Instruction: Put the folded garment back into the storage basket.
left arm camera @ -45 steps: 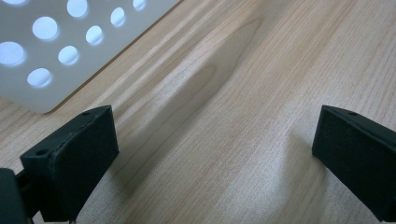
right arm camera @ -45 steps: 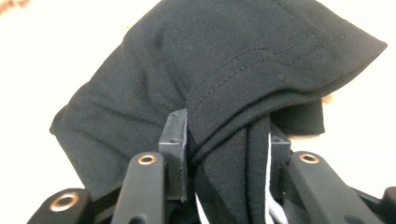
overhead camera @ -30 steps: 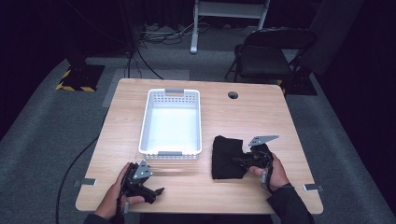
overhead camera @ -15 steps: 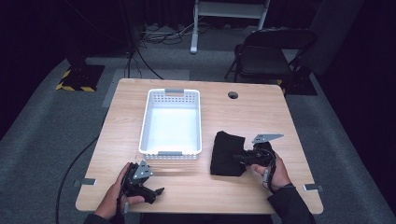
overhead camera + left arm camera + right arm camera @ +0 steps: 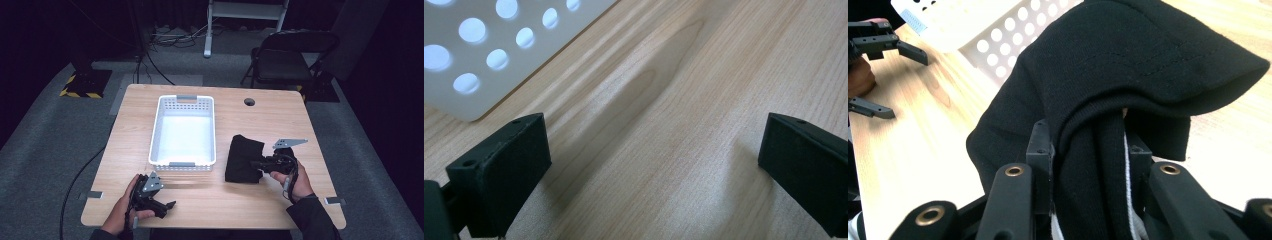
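Right gripper view had the right gripper clamped on that black garment, looked soft and floppy, so grabbing the bunched folded edge seemed smartest.

One black knitted fabric garment, folded into a roughly rectangular bundle, lies on the light wooden worktop toward its right half, just right of the white perforated plastic basket and apart from it. Its near right edge is gathered and raised off the surface, pinched in the right tool. In the right gripper view the cloth drapes in a hood-like fold, with stitched seams and a thin white strip showing at the clamped part.
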`<action>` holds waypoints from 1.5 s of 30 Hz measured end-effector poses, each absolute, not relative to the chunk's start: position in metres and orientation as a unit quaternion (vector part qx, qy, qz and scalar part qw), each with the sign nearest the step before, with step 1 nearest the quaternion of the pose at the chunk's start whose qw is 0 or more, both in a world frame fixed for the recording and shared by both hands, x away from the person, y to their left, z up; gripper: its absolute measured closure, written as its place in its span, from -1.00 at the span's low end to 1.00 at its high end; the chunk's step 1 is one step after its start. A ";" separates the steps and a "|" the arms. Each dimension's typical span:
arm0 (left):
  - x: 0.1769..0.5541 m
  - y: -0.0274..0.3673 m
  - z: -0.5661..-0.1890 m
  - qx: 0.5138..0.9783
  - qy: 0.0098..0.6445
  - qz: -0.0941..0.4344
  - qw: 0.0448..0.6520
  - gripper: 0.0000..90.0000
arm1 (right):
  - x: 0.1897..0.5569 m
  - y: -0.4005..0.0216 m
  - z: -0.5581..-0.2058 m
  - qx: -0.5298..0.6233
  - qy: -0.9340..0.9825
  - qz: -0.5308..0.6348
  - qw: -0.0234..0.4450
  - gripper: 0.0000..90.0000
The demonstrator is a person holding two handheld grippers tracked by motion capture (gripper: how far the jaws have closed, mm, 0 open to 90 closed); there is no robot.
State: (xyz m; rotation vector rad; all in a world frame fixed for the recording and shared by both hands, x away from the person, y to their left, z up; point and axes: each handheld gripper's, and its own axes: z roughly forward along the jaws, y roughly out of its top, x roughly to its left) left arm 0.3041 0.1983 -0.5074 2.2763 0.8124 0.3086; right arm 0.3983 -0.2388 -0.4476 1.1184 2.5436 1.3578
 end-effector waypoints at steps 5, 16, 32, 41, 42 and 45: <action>0.304 0.198 -0.507 0.877 0.313 0.119 0.345 -0.99 | 0.399 -0.238 -0.445 0.359 0.822 0.440 0.028 0.50; 0.304 0.198 -0.507 0.877 0.313 0.118 0.345 -0.99 | 0.402 -0.236 -0.429 0.351 0.823 0.445 0.036 0.50; 0.304 0.198 -0.507 0.877 0.313 0.118 0.346 -0.99 | 0.406 -0.234 -0.412 0.347 0.818 0.456 0.045 0.50; 0.304 0.198 -0.507 0.877 0.313 0.118 0.345 -0.99 | 0.408 -0.233 -0.408 0.347 0.816 0.460 0.049 0.50; 0.304 0.198 -0.507 0.877 0.313 0.118 0.345 -0.99 | 0.408 -0.233 -0.408 0.347 0.816 0.460 0.049 0.50; 0.304 0.198 -0.507 0.877 0.313 0.118 0.345 -0.99 | 0.409 -0.231 -0.406 0.346 0.816 0.461 0.050 0.50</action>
